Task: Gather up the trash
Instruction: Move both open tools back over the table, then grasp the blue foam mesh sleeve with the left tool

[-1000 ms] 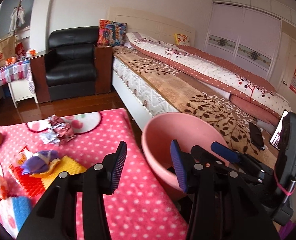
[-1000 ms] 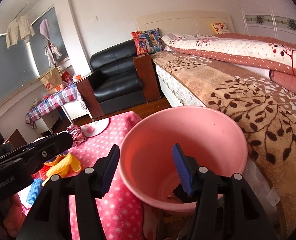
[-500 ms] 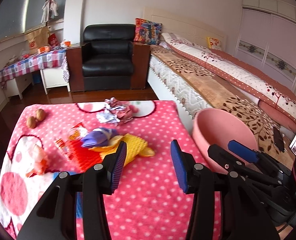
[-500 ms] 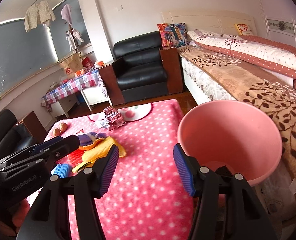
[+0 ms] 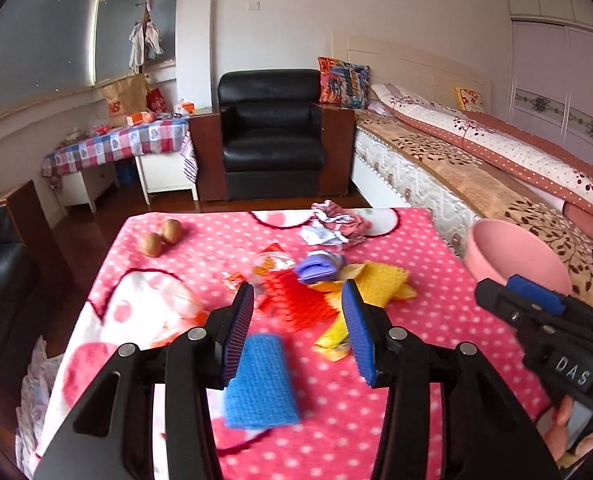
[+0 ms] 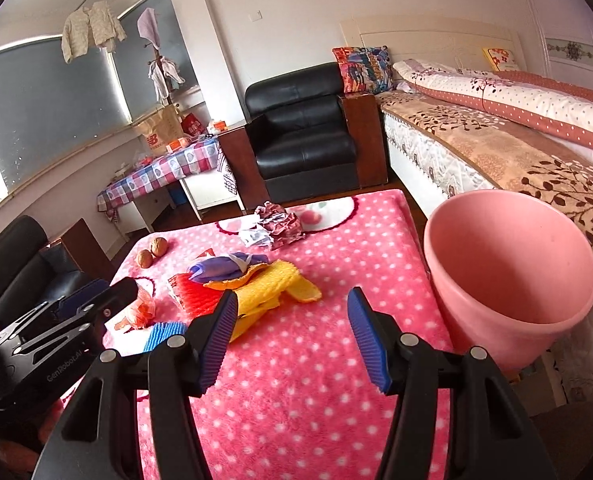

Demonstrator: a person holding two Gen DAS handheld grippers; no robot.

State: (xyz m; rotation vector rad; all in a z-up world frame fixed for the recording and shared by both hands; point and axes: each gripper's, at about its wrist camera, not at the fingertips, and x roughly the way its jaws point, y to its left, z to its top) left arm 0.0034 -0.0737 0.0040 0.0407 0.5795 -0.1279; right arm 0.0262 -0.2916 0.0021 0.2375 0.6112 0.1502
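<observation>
Both tools are empty and over the surface (image 6: 336,360), which is covered in a pink dotted cloth. The step in hand is the approach to the next piece of litter; nothing is gripped.

Left gripper (image 5: 298,320): jaws apart, nothing between the pads. Below and just ahead of it lies a blue foam net (image 5: 262,380). Beyond that are a red foam net (image 5: 296,300), a yellow foam net (image 5: 380,284) and a purple wrapper (image 5: 316,266) resting on the pile.

Right gripper (image 6: 292,336): jaws apart, nothing held. It hangs over bare cloth, with the yellow net just beside its left pad in the right wrist view.

Further litter: a crumpled foil wrapper (image 6: 276,224) near the far edge of the surface, and an orange scrap (image 6: 140,308) by the left tool, partly hidden. Two walnuts (image 6: 152,252) sit at the far left; whether they count as trash I cannot tell.

The pink bin (image 6: 512,272) stands off the right side of the surface, against the bed (image 6: 496,148). It is upright, mouth open, and near the right gripper.

Judgement: most of the task remains, as several pieces are on the cloth. The next move calls for one tool to descend on a single piece, most likely the left on the blue net, and to close fully, since the foam is soft and will compress. The piled items overlap, so a careless grip could drag a neighbour along.
</observation>
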